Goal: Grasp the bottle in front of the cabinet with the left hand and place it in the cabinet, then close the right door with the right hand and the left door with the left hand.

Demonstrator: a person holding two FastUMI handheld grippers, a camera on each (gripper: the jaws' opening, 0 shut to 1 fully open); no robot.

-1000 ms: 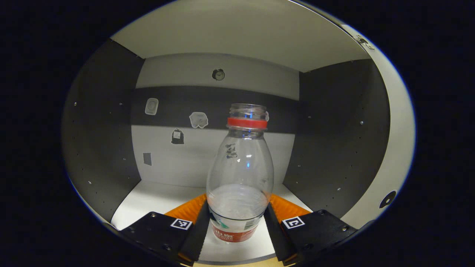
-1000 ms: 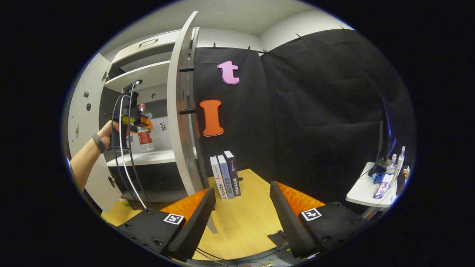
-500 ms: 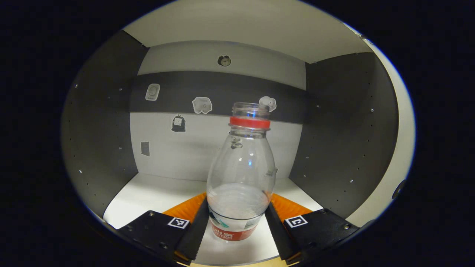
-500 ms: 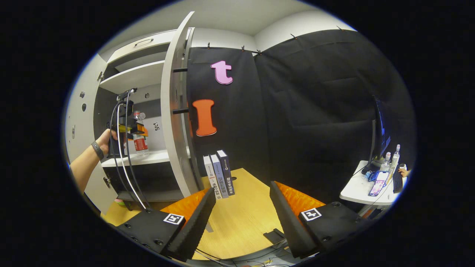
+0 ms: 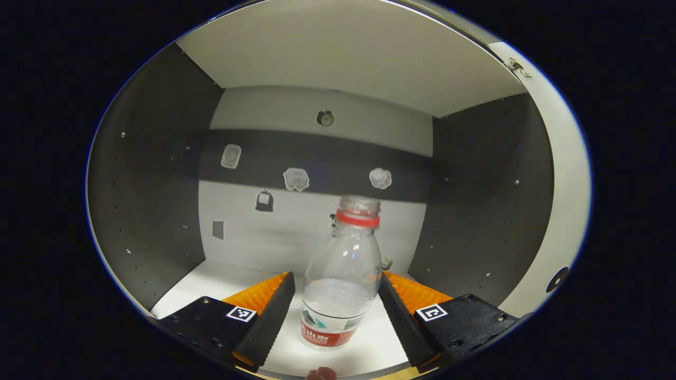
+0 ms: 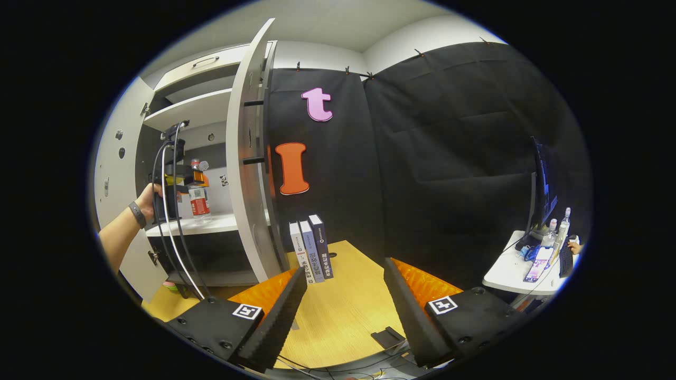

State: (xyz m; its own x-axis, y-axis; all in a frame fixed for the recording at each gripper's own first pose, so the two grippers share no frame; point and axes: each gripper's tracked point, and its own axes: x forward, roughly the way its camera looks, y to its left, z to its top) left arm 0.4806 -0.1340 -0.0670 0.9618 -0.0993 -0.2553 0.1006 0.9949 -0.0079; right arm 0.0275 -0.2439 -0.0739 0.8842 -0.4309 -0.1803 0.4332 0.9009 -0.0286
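Note:
A clear plastic bottle (image 5: 340, 285) with a red neck ring and red label stands upright on the white cabinet shelf (image 5: 211, 285), uncapped. My left gripper (image 5: 335, 277) is open around its lower body, with a gap showing at the left finger. In the right gripper view the same bottle (image 6: 199, 195) stands on the shelf, with the left gripper (image 6: 185, 177) and a hand on it. The right door (image 6: 248, 158) and left door (image 6: 113, 174) stand wide open. My right gripper (image 6: 344, 266) hangs open over the wooden table (image 6: 338, 311), holding nothing.
Three books (image 6: 311, 248) stand upright on the table beside the right door. A white side table (image 6: 523, 269) with small items and a monitor (image 6: 541, 184) lies far right. Cables (image 6: 174, 232) hang from the left gripper. Stickers dot the cabinet's back wall (image 5: 296, 179).
The left gripper's fingers have spread off the bottle and drawn back a little; the bottle now stands free on the shelf. The right gripper has barely moved.

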